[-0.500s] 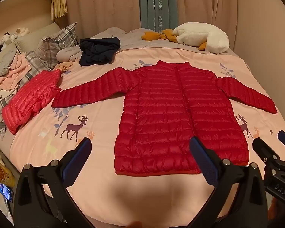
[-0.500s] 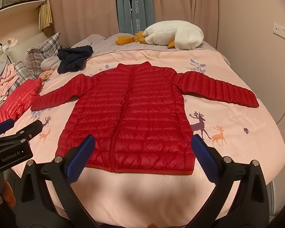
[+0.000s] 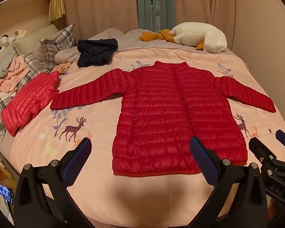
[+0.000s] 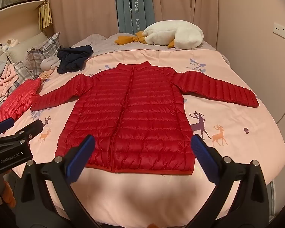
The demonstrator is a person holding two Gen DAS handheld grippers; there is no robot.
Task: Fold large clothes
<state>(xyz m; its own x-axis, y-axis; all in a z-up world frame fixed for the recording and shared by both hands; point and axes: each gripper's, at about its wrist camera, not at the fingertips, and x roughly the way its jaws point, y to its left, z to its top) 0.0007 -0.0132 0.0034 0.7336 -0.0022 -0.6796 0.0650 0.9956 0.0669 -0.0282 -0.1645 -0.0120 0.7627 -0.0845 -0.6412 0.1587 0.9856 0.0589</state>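
A red quilted down jacket lies flat, front up and zipped, on the pink bedspread, both sleeves spread out; it also shows in the right wrist view. My left gripper is open and empty, held above the bed's near edge in front of the jacket's hem. My right gripper is open and empty, also just before the hem. The right gripper shows at the right edge of the left wrist view; the left gripper shows at the left edge of the right wrist view.
A folded lighter red down jacket lies at the left by the plaid pillows. A dark navy garment and a white goose plush lie at the far side. Curtains hang behind the bed.
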